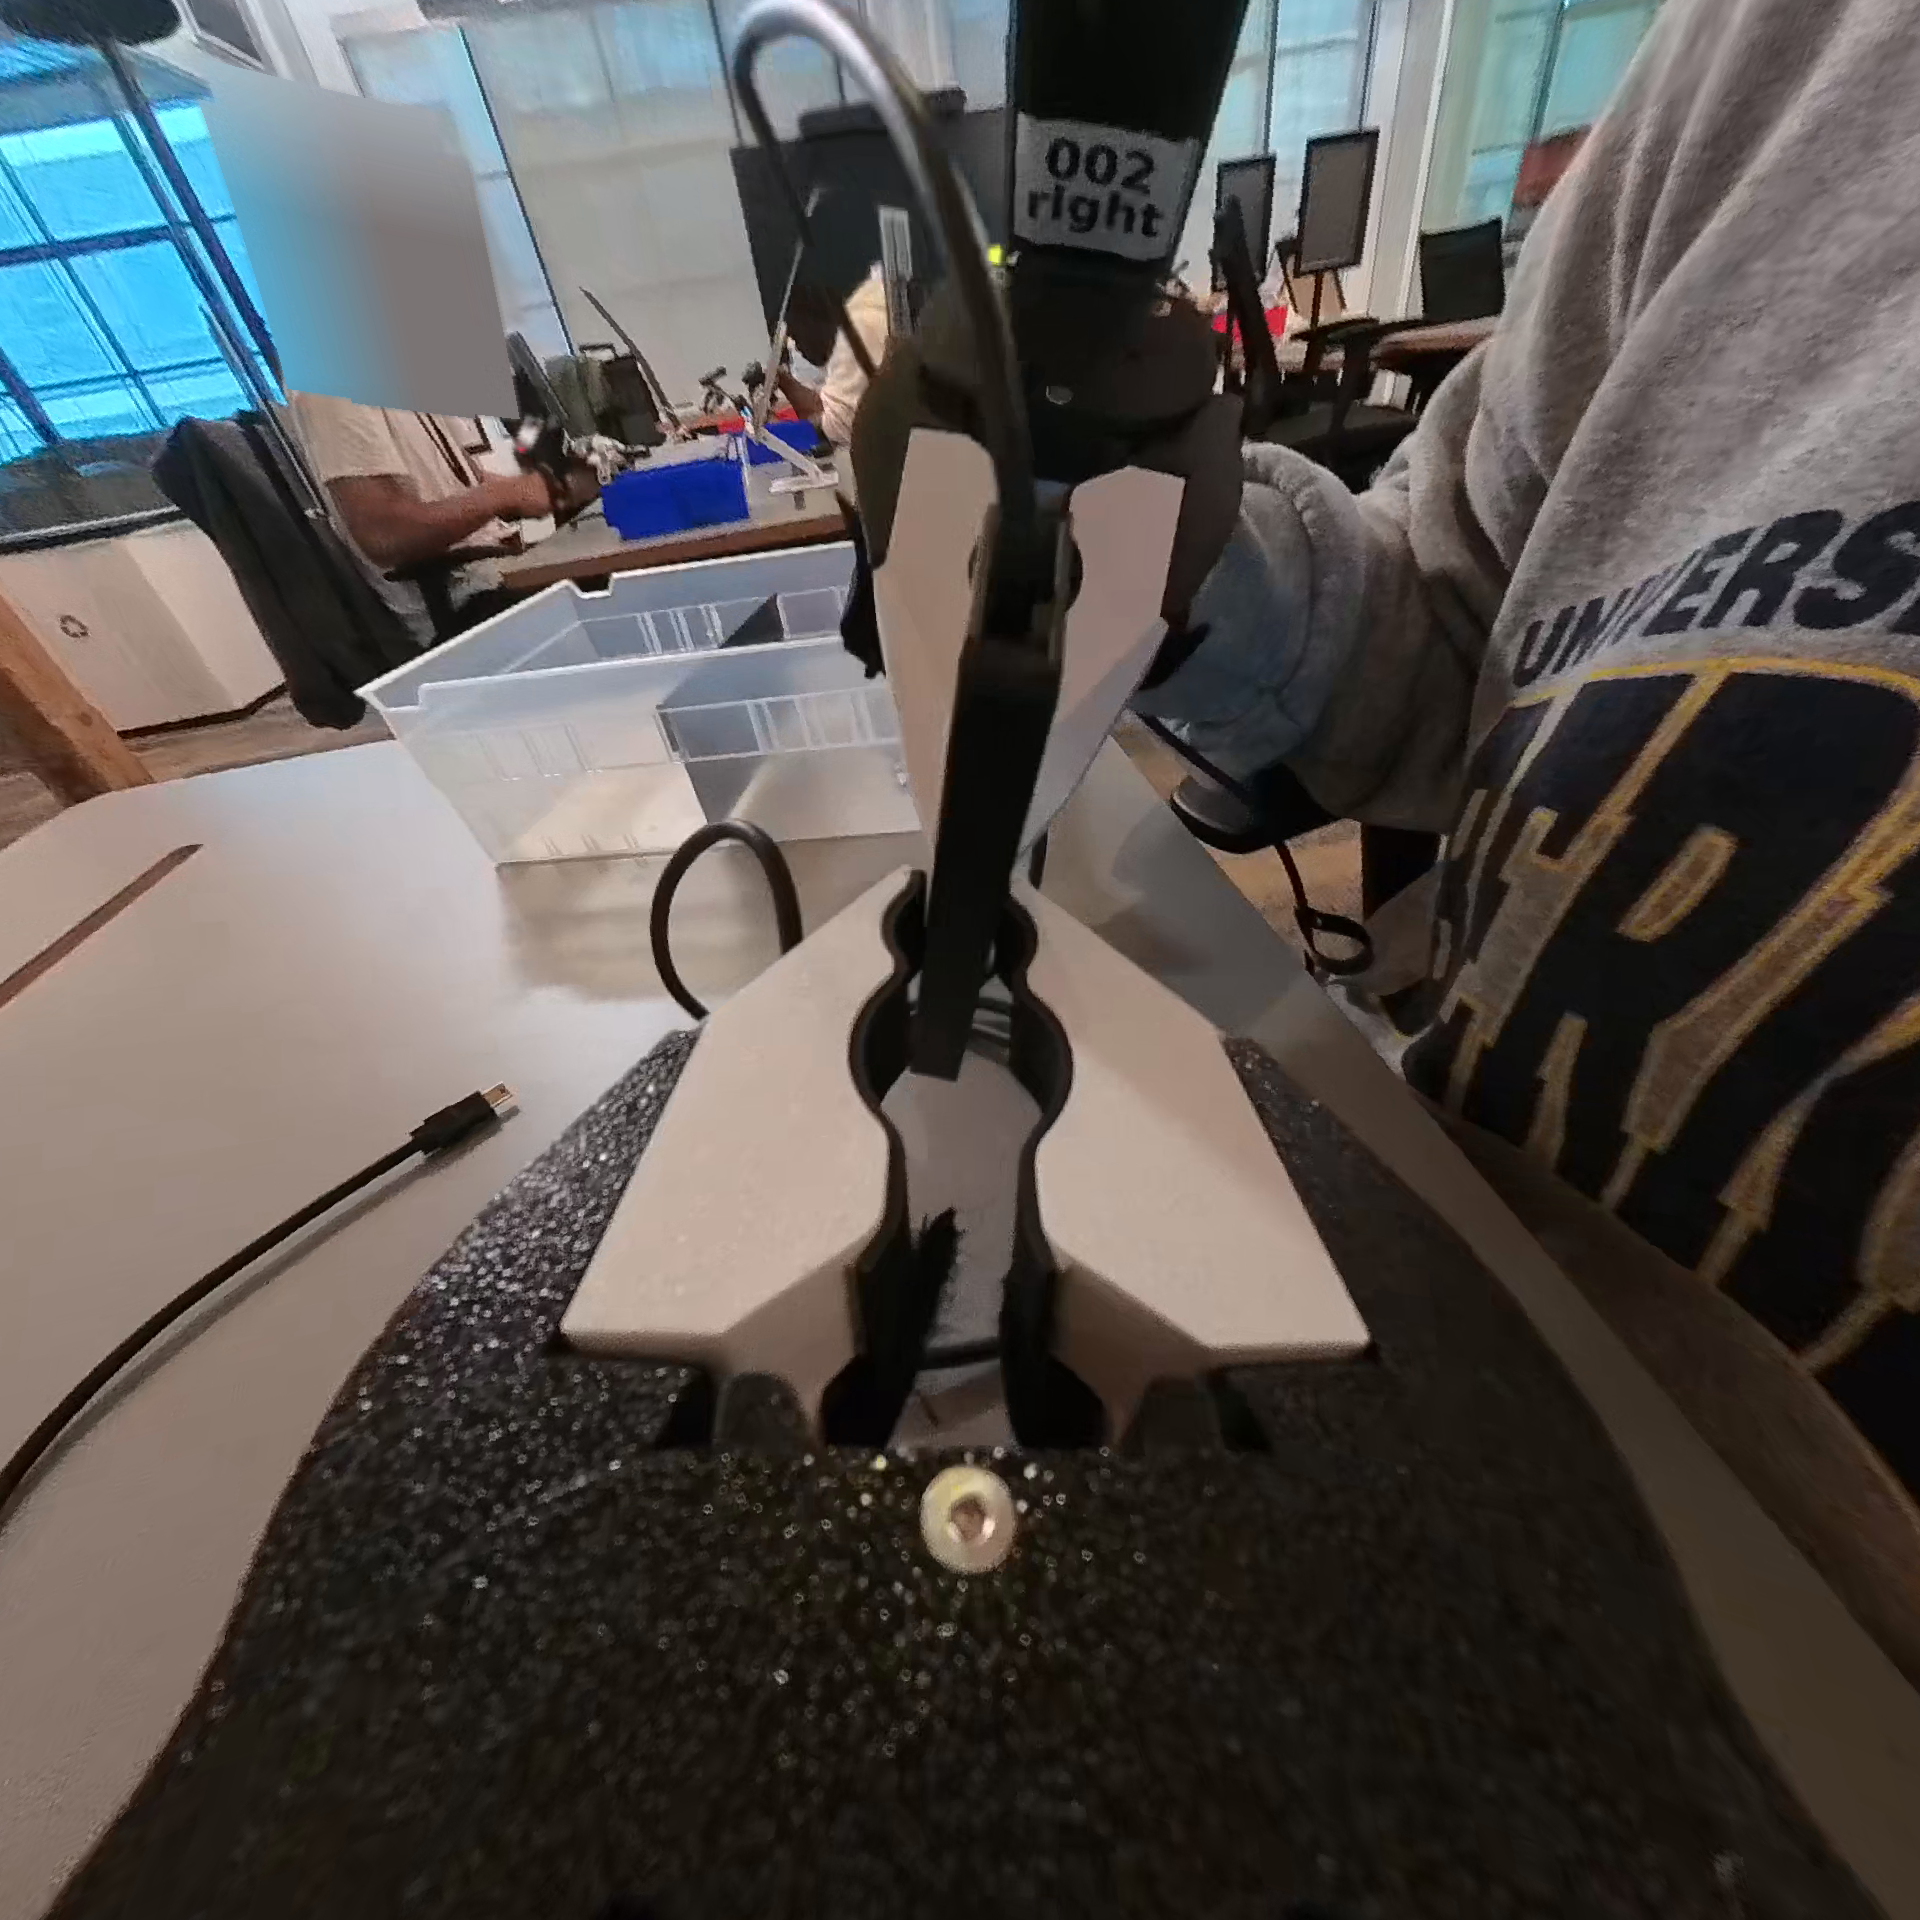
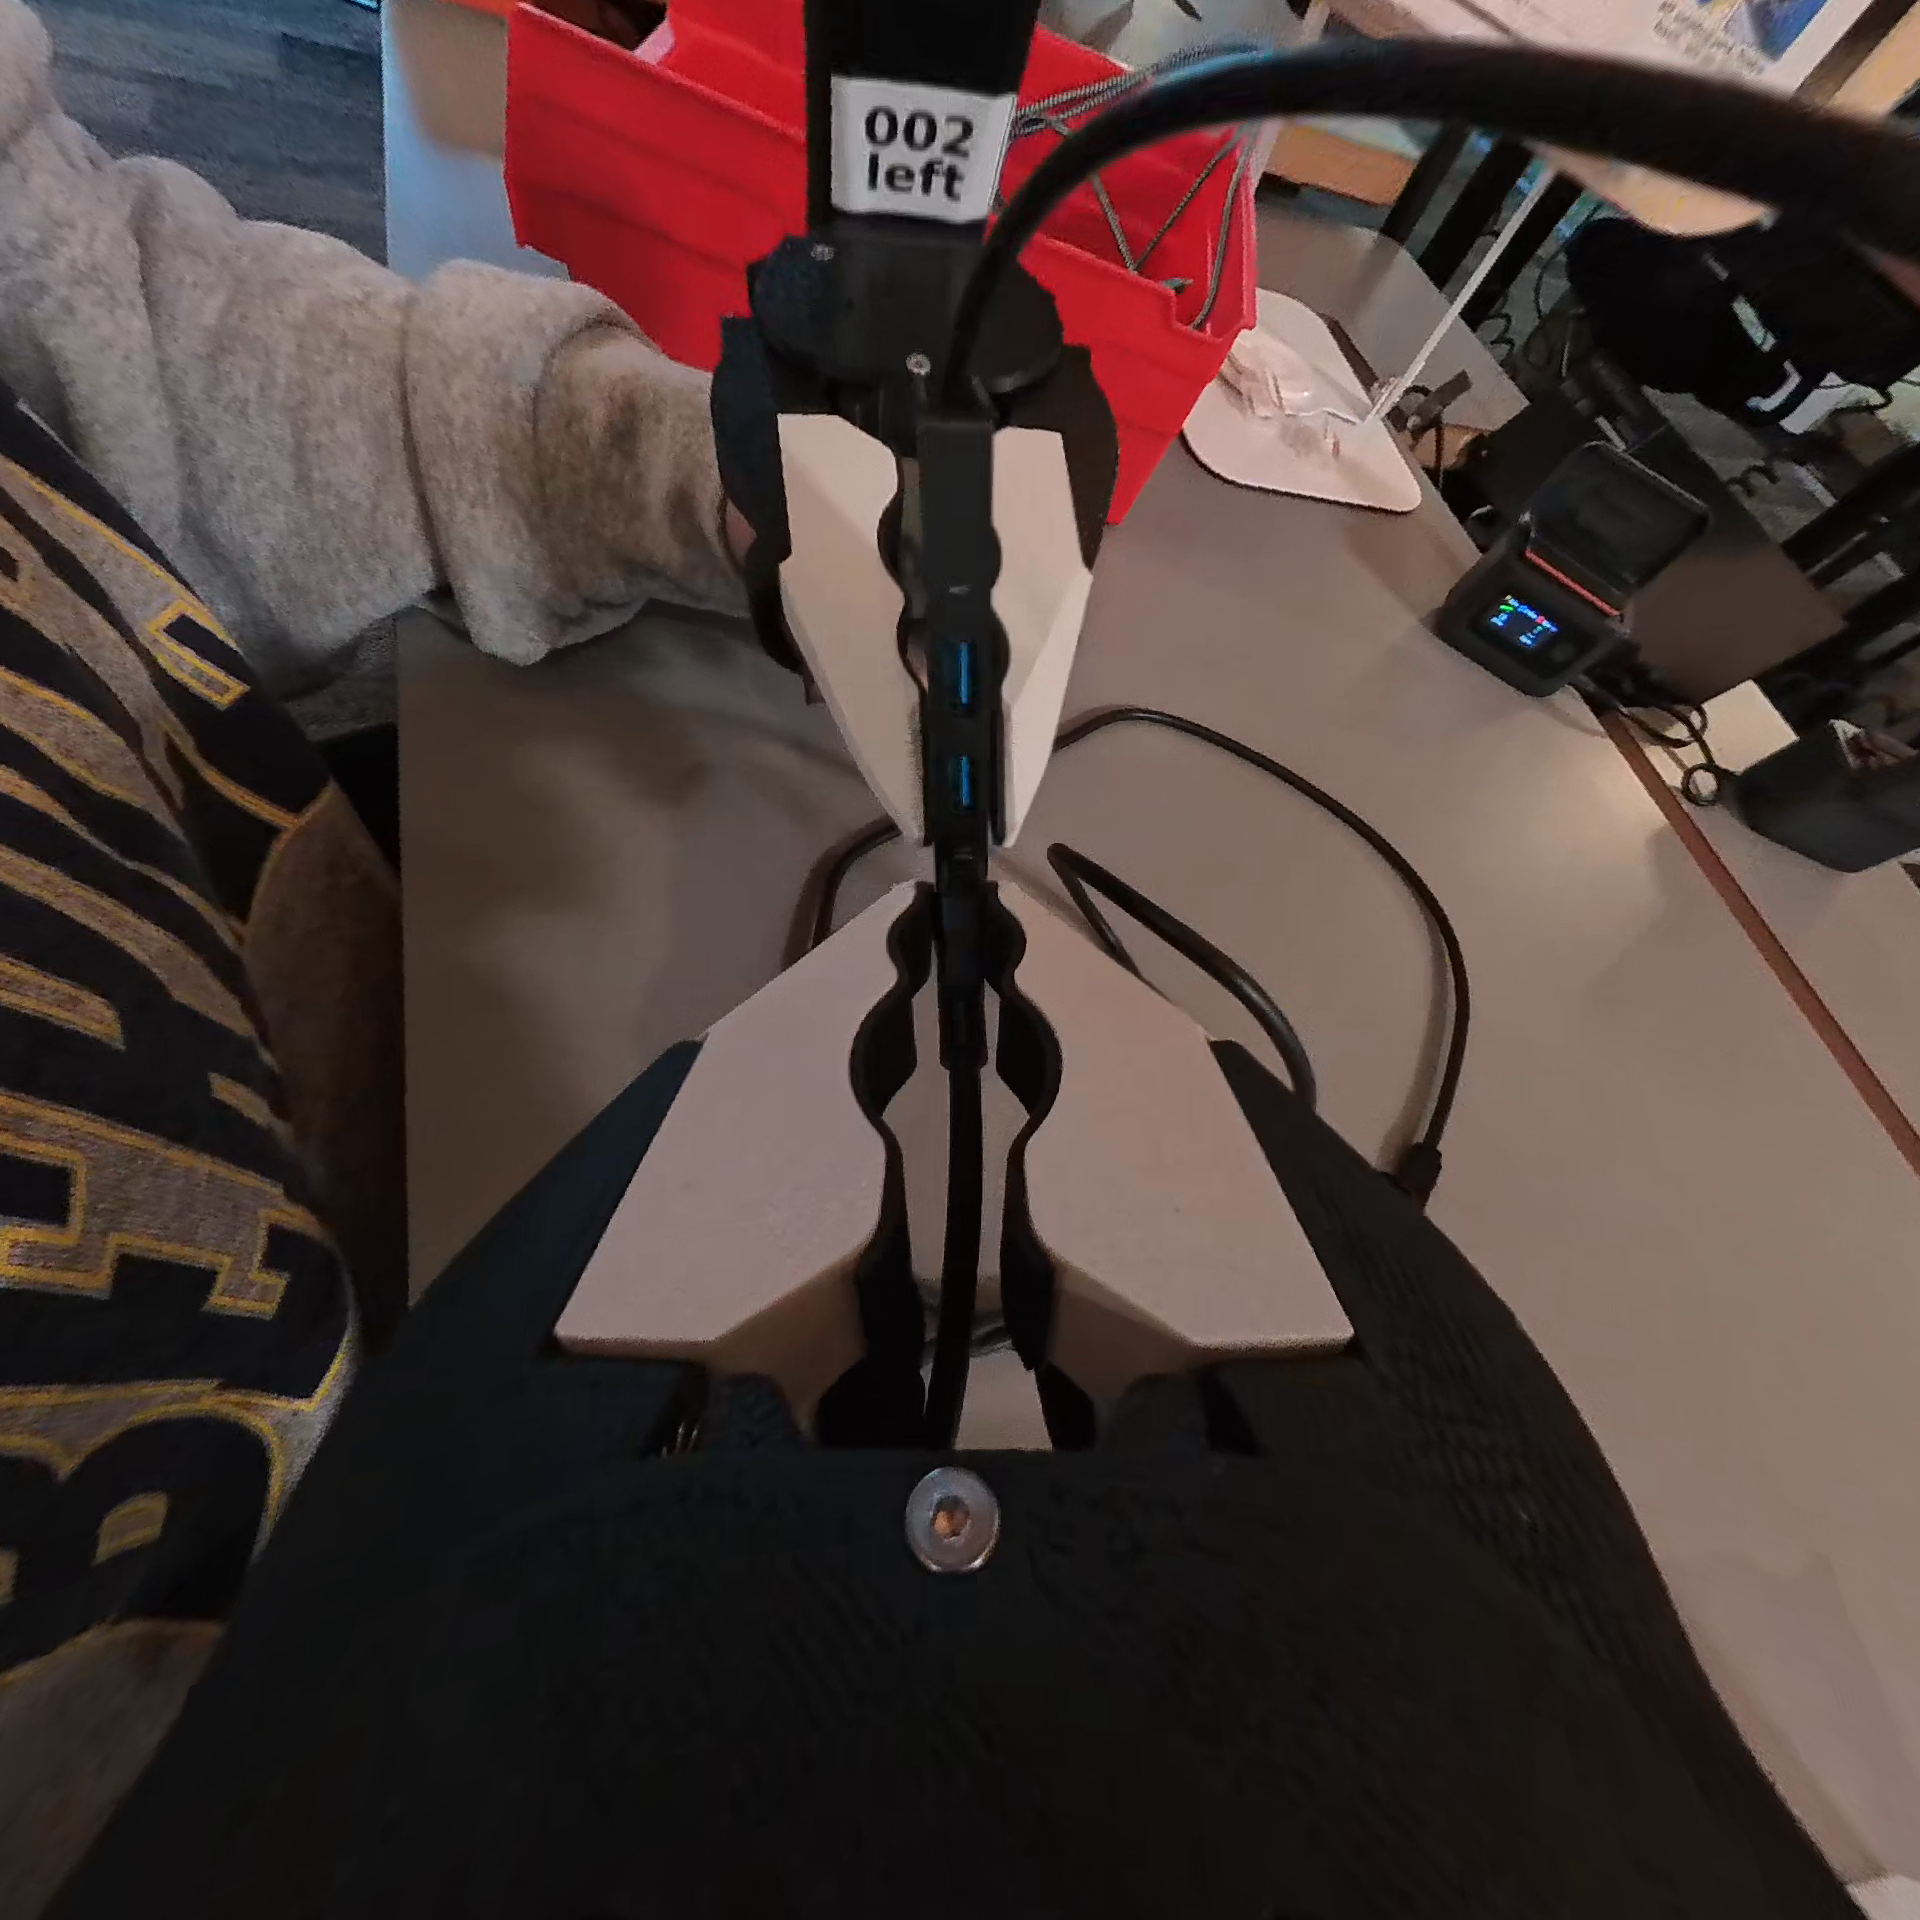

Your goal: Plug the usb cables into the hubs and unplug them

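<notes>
Hub (image 2: 961, 665) and plug meet between our two grippers, held above the table (image 2: 1299, 665). Nearest, our right gripper (image 2: 956, 914) clamps the cable plug (image 2: 961, 997); beyond it, the left gripper (image 2: 961, 831) pinches the hub's slim black body. We judge the plug at the end port, seating unclear. Next: a straight, aligned push or pull. Farther off, a spare cable (image 1: 312, 1210) lies loose.
</notes>
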A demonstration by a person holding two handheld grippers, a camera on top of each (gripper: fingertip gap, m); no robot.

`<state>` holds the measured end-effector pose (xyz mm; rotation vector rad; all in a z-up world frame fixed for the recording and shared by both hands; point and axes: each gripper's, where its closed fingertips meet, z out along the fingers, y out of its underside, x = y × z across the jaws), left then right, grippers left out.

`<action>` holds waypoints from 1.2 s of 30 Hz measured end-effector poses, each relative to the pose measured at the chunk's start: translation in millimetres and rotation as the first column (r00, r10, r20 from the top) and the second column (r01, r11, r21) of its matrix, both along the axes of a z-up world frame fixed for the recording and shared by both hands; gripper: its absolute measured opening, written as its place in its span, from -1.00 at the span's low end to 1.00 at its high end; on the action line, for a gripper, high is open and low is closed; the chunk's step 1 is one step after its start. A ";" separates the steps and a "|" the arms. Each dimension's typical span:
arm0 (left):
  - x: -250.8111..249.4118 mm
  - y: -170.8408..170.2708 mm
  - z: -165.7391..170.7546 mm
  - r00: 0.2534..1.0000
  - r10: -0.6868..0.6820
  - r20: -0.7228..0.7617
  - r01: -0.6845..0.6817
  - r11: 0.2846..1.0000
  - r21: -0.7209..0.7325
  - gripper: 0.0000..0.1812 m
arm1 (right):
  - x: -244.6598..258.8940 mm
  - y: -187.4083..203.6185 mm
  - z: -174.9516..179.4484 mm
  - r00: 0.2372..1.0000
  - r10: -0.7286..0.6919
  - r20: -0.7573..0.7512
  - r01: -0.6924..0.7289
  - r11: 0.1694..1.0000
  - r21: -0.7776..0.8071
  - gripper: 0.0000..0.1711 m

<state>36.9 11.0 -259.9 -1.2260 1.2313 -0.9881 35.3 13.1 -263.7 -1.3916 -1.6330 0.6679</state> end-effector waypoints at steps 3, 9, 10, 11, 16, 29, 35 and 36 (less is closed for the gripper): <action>5.8 -4.4 -5.4 0.999 -0.038 -0.018 0.037 0.999 -0.027 -0.88 | -4.4 -3.7 0.2 1.000 0.021 -0.010 -0.021 1.000 -0.003 -0.92; -0.8 -16.8 -9.1 0.993 -0.069 -0.100 0.075 0.996 0.053 -0.90 | -8.8 -15.9 -4.4 0.993 0.109 0.037 -0.110 0.993 0.033 -0.91; -0.5 -19.0 -7.8 0.992 -0.081 -0.098 0.086 0.995 0.046 -0.90 | -8.3 -18.3 -3.2 0.991 0.128 0.045 -0.129 0.991 0.029 -0.91; 0.4 -20.4 -7.2 0.991 -0.088 -0.097 0.092 0.995 0.039 -0.90 | -7.2 -19.9 -2.3 0.988 0.144 0.050 -0.145 0.989 0.014 -0.91; -1.9 -6.1 6.5 0.998 0.042 -0.055 -0.033 0.988 0.150 -0.90 | -6.9 -7.4 9.8 0.996 0.058 0.075 -0.073 0.974 0.213 -0.91; -28.3 21.4 7.1 0.986 0.166 -0.021 -0.164 0.984 0.067 -0.90 | 45.9 -6.6 58.7 0.999 -0.014 -0.047 0.013 1.000 -0.013 -0.92; -115.2 101.6 18.8 0.701 0.701 0.127 -0.702 0.711 -0.048 -0.91 | 16.7 -38.5 91.6 0.973 0.194 -0.127 -0.215 0.962 -0.171 -0.92; -134.6 109.4 18.3 0.626 0.767 0.141 -0.767 0.638 -0.072 -0.90 | 13.1 -39.2 105.0 0.966 0.210 -0.154 -0.233 0.960 -0.153 -0.92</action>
